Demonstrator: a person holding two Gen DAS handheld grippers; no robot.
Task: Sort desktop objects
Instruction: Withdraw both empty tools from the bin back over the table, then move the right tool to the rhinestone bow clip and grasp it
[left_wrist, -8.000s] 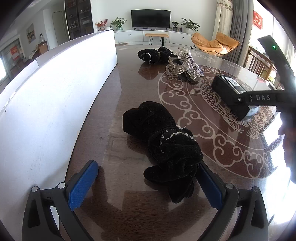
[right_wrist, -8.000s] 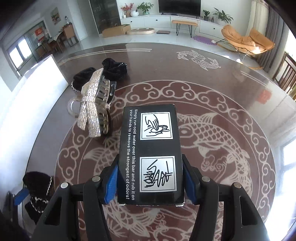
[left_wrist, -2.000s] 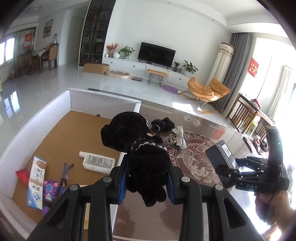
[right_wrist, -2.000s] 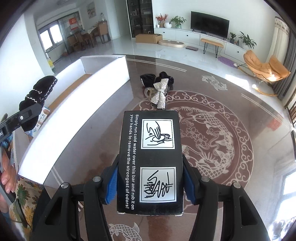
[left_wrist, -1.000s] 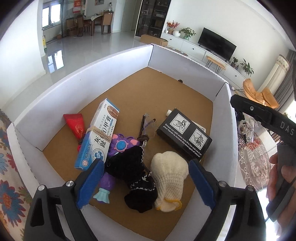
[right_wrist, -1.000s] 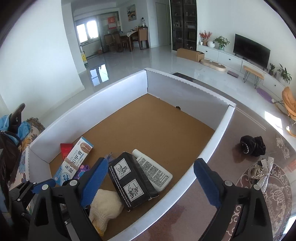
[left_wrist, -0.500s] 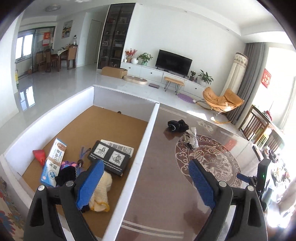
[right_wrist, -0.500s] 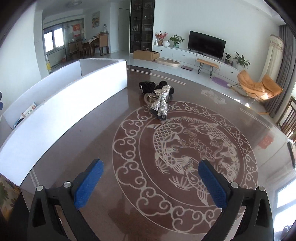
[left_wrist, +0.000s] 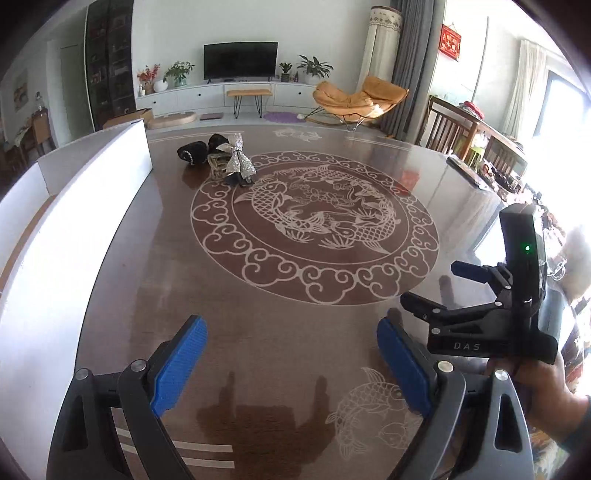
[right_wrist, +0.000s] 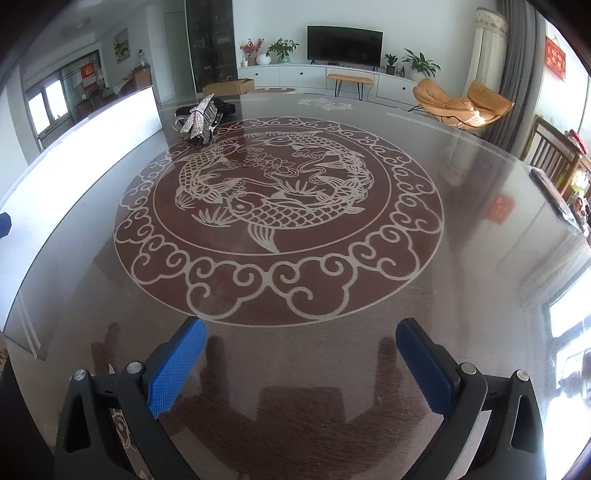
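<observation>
Far ahead of my left claw (left_wrist: 291, 354) and to its left, the black soft thing (left_wrist: 192, 153) is half covered by the silver bow (left_wrist: 239, 160), and past my right claw (right_wrist: 301, 363) only a dark sliver of it shows. The white box (left_wrist: 74, 206) beside my left claw is cut off by the picture's edge, its inside hidden behind its wall. My right hand (left_wrist: 539, 391) runs off the edge, where glare washes out the desk (left_wrist: 280, 302).

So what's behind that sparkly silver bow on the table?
Behind the silver bow lie two black fuzzy items, touching it. Under the bow sits a clear hair clip and a dark piece. What lies beneath those is covered.
</observation>
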